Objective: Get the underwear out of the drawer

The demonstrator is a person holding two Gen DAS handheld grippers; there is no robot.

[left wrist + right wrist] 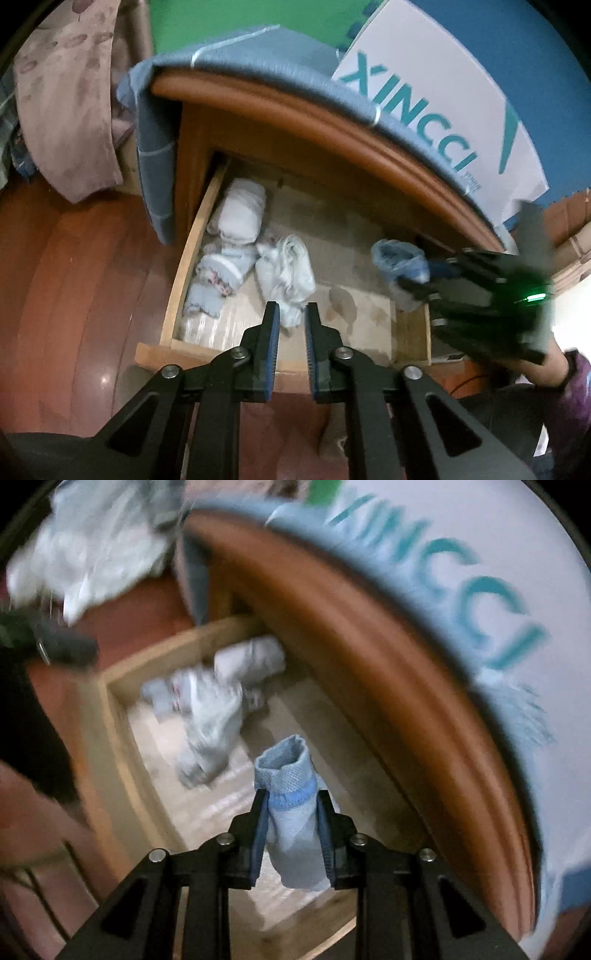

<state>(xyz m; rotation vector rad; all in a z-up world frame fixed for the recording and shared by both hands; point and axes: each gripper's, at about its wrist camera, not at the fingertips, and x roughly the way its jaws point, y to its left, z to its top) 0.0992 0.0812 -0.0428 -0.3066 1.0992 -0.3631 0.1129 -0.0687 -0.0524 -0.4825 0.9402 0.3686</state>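
Overhead, the right tool [291,805] is clenched on rolled blue underwear [290,794], lifted above the open drawer [192,236]. Just ahead of the empty, parted left tool [291,314] lie more pale bundles [284,273].

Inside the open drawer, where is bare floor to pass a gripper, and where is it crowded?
Bare drawer floor runs between the white bundles along the left wall and the blue underwear in the right gripper. The left side is crowded.
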